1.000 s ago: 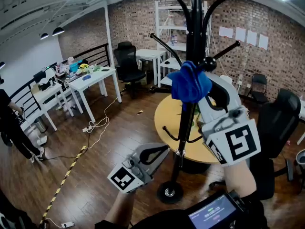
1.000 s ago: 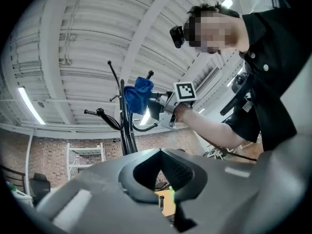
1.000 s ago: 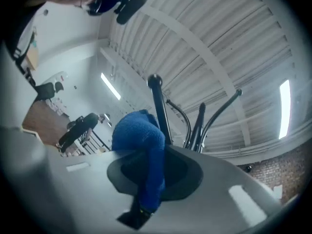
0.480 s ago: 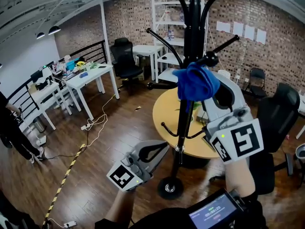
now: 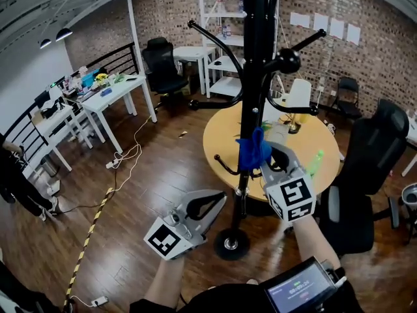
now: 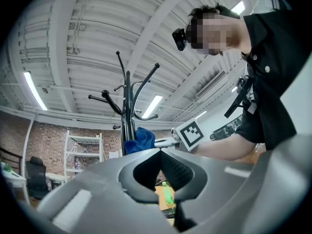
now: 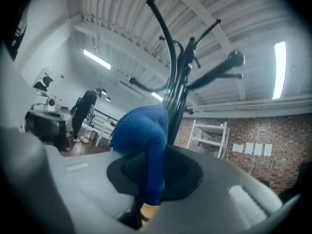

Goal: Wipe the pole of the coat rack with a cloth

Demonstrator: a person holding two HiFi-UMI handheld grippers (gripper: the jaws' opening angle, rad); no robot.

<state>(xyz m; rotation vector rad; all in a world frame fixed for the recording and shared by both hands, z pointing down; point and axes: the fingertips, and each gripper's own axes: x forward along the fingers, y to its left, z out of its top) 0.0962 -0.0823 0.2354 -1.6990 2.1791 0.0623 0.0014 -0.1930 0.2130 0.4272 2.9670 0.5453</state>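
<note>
Head view: the right gripper [image 5: 266, 163] is clamped on the cloth [image 5: 253, 150], which presses against the pole [image 5: 251, 77] on its lower half, above the base [image 5: 231, 245]. The left gripper [image 5: 212, 204], left of the pole and near its foot, is closed on nothing. Risk: only a thin fold of the cloth sits in the jaws, so drag along the pole could pull it free; the unbraced pole could also rock. The cloth is blue, fleecy and bunched.
</note>
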